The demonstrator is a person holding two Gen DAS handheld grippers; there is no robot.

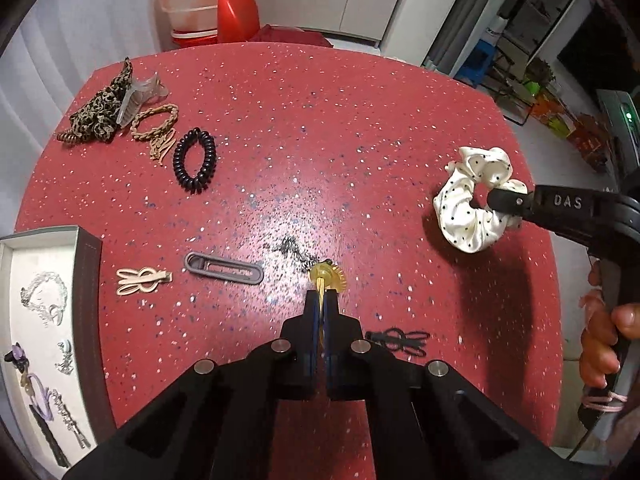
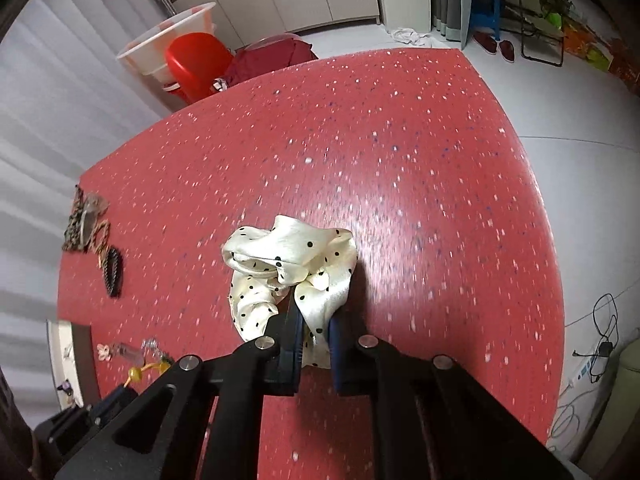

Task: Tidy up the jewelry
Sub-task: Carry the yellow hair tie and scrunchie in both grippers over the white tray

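My left gripper (image 1: 322, 300) is shut on a gold pendant (image 1: 329, 276) whose dark chain (image 1: 294, 249) trails on the red table (image 1: 320, 120). My right gripper (image 2: 314, 324) is shut on a white polka-dot scrunchie (image 2: 292, 268); the scrunchie also shows in the left wrist view (image 1: 472, 200) with the right gripper (image 1: 500, 200) on it. A white-lined tray (image 1: 84, 280) at the left edge holds several jewelry pieces (image 1: 44, 292).
On the table lie a grey clip (image 1: 224, 270), a beige bunny clip (image 1: 140, 280), a black bunny clip (image 1: 400, 340), a black coil tie (image 1: 195, 160), a braided tie (image 1: 156, 120), a leopard scrunchie (image 1: 100, 116) and a clear claw clip (image 1: 138, 94). A plastic tub (image 1: 200, 0) stands beyond.
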